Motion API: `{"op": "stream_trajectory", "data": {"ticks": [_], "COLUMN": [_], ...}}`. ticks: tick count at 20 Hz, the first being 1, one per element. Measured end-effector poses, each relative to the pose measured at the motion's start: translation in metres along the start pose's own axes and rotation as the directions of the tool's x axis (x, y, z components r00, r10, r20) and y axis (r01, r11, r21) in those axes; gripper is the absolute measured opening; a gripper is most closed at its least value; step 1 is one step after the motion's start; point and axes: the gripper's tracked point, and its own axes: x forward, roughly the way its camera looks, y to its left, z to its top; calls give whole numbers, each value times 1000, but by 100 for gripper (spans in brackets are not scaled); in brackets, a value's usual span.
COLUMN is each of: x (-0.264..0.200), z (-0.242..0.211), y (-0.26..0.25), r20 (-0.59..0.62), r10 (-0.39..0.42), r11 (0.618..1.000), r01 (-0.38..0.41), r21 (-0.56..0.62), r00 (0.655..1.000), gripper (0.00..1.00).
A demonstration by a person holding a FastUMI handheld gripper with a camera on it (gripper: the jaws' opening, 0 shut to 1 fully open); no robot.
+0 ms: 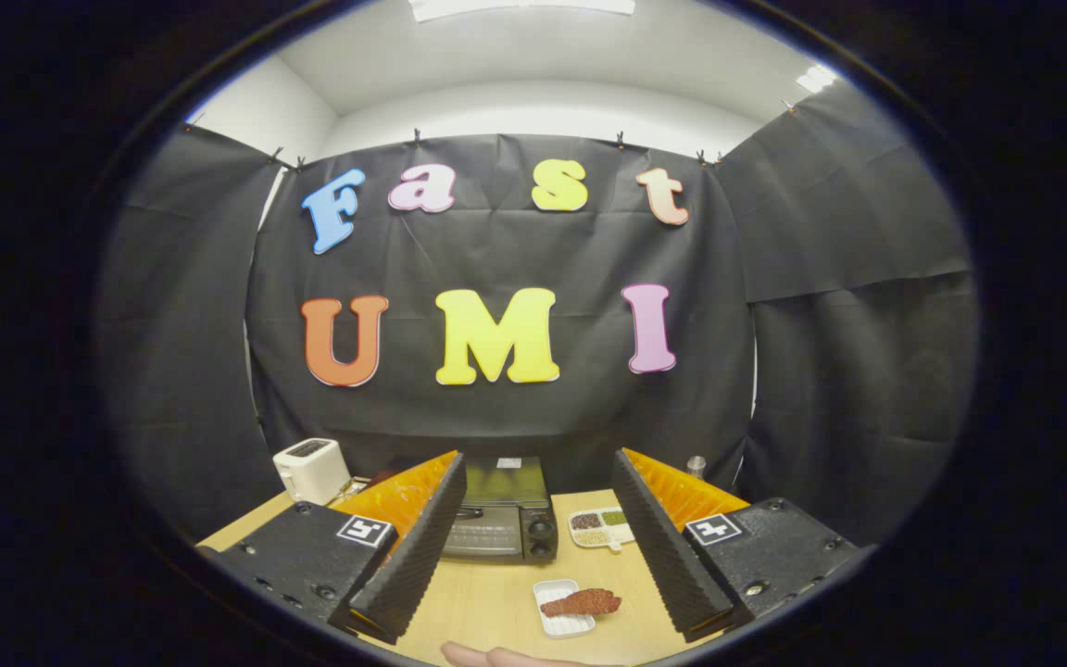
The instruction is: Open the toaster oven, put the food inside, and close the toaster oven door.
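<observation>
A dark toaster oven (501, 523) stands at the back of the wooden table, its glass door shut, seen in the gap between my fingers and well beyond them. A reddish-brown piece of food (582, 603) lies across a small white tray (563, 611) on the table, nearer than the oven and closer to my right finger. My gripper (538, 472) is open and held above the table, with nothing between its fingers.
A white pop-up toaster (311, 469) stands at the back left. A white sectioned dish with grains (600, 528) lies right of the oven, with a small shaker (696, 465) behind it. A person's fingers (506, 657) show at the table's near edge.
</observation>
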Motion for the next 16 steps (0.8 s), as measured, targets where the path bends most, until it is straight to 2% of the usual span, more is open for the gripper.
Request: {"op": "stream_trajectory", "data": {"ticks": [3, 10, 16], "x": [36, 133, 202], "z": [-23, -77, -126], "y": [15, 51, 60], "r20": [-65, -160, -232], "r10": [10, 16, 4], "r11": [1000, 997, 999], "r01": [-9, -28, -16], "r21": [15, -75, -52], "r00": [998, 987, 973], "gripper": [100, 100, 100]}}
